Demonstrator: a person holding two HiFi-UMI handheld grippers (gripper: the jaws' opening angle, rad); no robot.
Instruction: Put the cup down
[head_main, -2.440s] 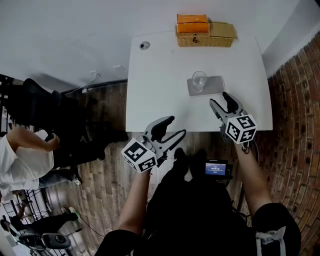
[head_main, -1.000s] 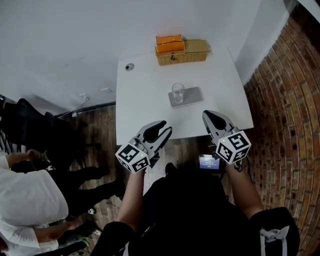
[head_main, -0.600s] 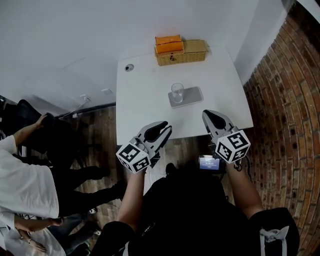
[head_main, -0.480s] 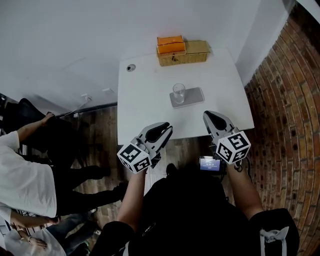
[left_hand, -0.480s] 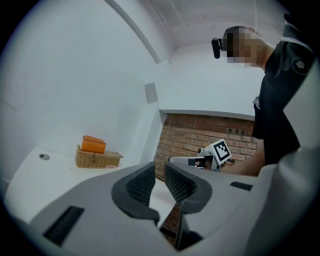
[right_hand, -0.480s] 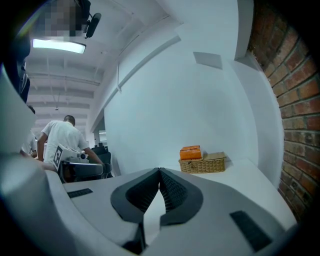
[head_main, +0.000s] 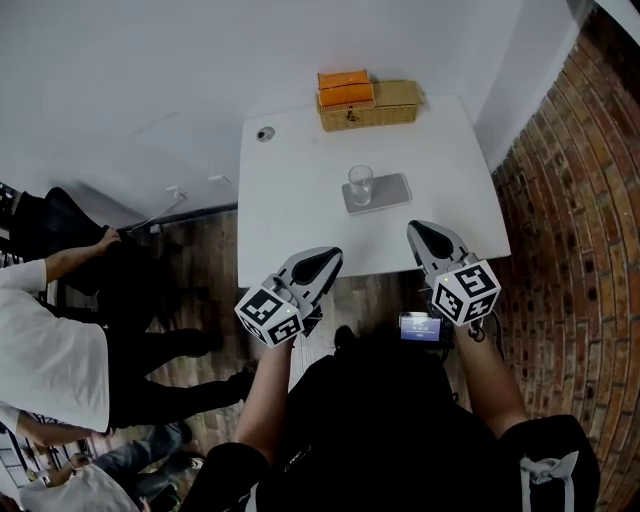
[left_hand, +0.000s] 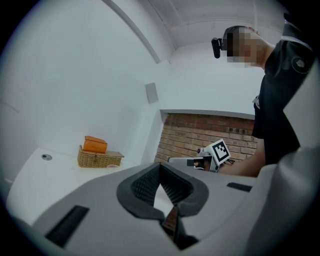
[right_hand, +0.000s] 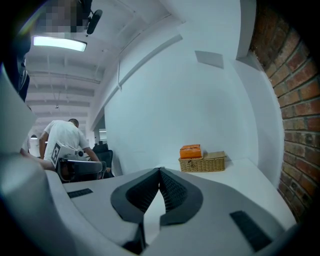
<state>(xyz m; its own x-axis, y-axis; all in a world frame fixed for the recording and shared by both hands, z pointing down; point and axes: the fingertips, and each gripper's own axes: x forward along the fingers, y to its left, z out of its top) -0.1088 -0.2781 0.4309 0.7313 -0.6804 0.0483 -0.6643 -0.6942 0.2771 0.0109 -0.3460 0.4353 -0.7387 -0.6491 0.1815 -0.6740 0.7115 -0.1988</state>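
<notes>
Cup (head_main: 361, 184): clear glass, upright on the left end of a grey tray (head_main: 388, 192). Long axis vertical, mouth up, base flat on the tray. Gripped by neither tool.

Surface: white rectangular table (head_main: 290, 215), far edge set against a white wall (head_main: 150, 70). At that far edge, a wicker basket (head_main: 385, 106) with an orange box (head_main: 345, 87) on top of its left half. Near the far left corner, a small round fitting (head_main: 264, 133) in the tabletop.

Room: brick wall (head_main: 580, 230) along the right side, dark plank floor (head_main: 200, 250) to the left of the table, people (head_main: 50, 340) at the left edge of the head view.

Left gripper (head_main: 335, 252): at the near table edge, aimed toward the far side. Just finished closing; pads now meet at the tips with nothing between them.

Right gripper (head_main: 413, 226): at the same near edge, further right, aimed the same way. Fully closed, pads tip to tip, nothing caught between.

Cup position relative to the grippers: beyond both tips, toward the middle of the table, sideways between the two, well apart from each.
</notes>
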